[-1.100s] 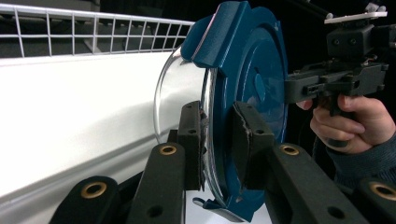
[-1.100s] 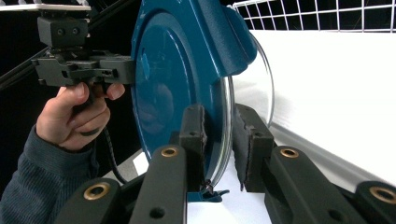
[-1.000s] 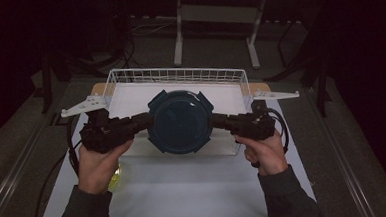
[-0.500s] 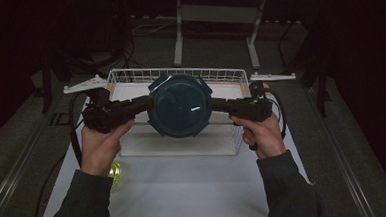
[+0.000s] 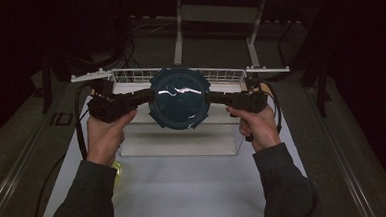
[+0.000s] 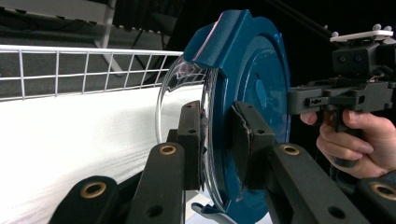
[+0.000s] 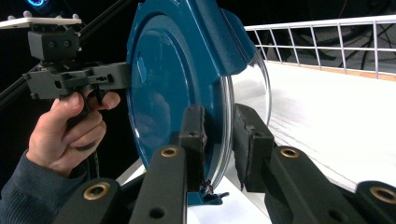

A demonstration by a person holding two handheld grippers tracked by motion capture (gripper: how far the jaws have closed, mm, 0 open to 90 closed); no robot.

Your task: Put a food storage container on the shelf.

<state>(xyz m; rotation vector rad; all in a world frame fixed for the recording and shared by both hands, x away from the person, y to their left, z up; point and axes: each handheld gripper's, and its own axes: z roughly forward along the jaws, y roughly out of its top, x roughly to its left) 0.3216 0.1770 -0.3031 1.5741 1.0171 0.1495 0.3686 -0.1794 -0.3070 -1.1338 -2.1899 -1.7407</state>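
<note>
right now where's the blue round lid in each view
High view: blue lid at centre, held over the wire basket.
Left gripper view: lid edge-on, centre right, rim between the jaws.
Right gripper view: lid edge-on, centre left, rim between the jaws.
Shared landmark: the white wire basket.

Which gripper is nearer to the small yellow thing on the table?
Left. The left gripper grips the blue lid above the yellow thing near that forearm; the right gripper holds the lid's opposite edge, farther away.
</note>
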